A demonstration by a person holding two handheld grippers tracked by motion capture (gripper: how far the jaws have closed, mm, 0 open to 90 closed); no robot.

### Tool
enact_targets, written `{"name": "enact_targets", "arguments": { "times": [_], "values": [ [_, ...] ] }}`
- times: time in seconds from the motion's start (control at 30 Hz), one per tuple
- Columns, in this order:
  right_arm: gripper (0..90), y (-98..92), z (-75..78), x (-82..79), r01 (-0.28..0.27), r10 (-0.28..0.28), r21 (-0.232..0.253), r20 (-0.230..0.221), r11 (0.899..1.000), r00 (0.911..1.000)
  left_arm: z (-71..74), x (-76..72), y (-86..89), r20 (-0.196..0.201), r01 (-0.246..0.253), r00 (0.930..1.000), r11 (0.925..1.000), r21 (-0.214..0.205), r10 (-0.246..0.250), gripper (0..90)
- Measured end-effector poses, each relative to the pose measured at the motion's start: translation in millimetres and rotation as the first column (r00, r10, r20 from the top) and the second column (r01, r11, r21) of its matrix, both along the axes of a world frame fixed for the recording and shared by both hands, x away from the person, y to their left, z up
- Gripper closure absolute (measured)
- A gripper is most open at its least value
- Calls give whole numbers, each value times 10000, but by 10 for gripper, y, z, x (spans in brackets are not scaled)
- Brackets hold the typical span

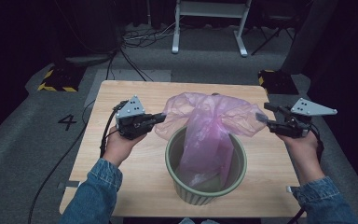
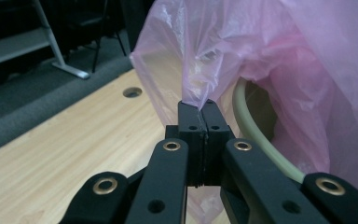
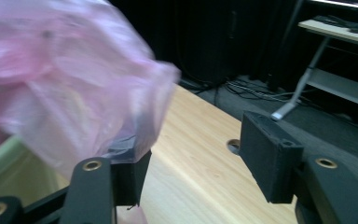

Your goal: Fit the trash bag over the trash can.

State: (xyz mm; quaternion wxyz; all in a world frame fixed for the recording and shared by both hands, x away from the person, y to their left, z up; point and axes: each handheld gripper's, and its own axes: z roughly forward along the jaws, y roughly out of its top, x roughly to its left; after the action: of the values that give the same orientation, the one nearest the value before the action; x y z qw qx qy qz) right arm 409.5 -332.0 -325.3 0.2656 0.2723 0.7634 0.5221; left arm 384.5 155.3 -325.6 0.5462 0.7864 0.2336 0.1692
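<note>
Bag [image 1: 209, 122] partly in bin [image 1: 206, 186]: pink, thin plastic, lower part hanging down inside the green ribbed bin, upper part raised above the rim and stretched sideways between the two hands. Bin standing on table [image 1: 121, 154], near the person's edge. Left gripper [image 1: 161, 116] holding the bag's left edge, jaws pressed together on a fold of plastic, plain in the left gripper view [image 2: 200, 114]. Right gripper [image 1: 262, 119] at the bag's right edge, jaws spread wide in the right gripper view [image 3: 196, 158], plastic draped over one pad [image 3: 126, 154] and not pinched. Judged about midway through lining the bin: bag put in and mouth partly opened, rim not yet covered on any side. Left to do, probably: regrip on the right, spread the mouth wider, fold the edge down over the rim all round.
</note>
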Motion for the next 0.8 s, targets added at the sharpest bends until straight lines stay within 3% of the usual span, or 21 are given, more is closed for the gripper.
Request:
{"name": "enact_targets", "arguments": {
  "times": [0.13, 0.2, 0.27, 0.3, 0.43, 0.53, 0.7, 0.8],
  "values": [
    [430, -65, 56, 12, 477, -479, 139, 169, 9988, 9987, 82, -82, 8, 595, -46, 9982, 10000, 45, 43, 893],
    [429, -70, 85, -3, 993, -979, -291, 471, 9946, 9941, 122, -126, -4, 826, 15, 9966, 10000, 64, -21, 893],
    [430, -87, 102, -5, 1600, -1541, -834, 730, 9836, 9854, 150, -157, -17, 914, 93, 9958, 9999, 85, -100, 893],
    [429, -106, 103, 0, 1743, -1684, -840, 727, 9811, 9830, 157, -166, -22, 933, 143, 9955, 9998, 110, -153, 893],
    [421, -249, 95, 24, 2166, -2155, -420, 294, 9753, 9761, 151, -165, -23, 886, 101, 9960, 9996, 252, -123, 892],
    [419, -314, 90, 15, 2320, -2314, -406, 200, 9719, 9727, 142, -152, -15, 825, 91, 9965, 9997, 213, -108, 892],
    [415, -396, 54, 14, 2387, -2410, -500, -461, 9698, 9694, 142, -150, -8, 792, 83, 9968, 9997, 237, -102, 892],
    [407, -474, 19, 0, 2660, -2702, -672, -636, 9616, 9607, 151, -161, -6, 825, 132, 9965, 9996, 240, -151, 891]
  ]
}}
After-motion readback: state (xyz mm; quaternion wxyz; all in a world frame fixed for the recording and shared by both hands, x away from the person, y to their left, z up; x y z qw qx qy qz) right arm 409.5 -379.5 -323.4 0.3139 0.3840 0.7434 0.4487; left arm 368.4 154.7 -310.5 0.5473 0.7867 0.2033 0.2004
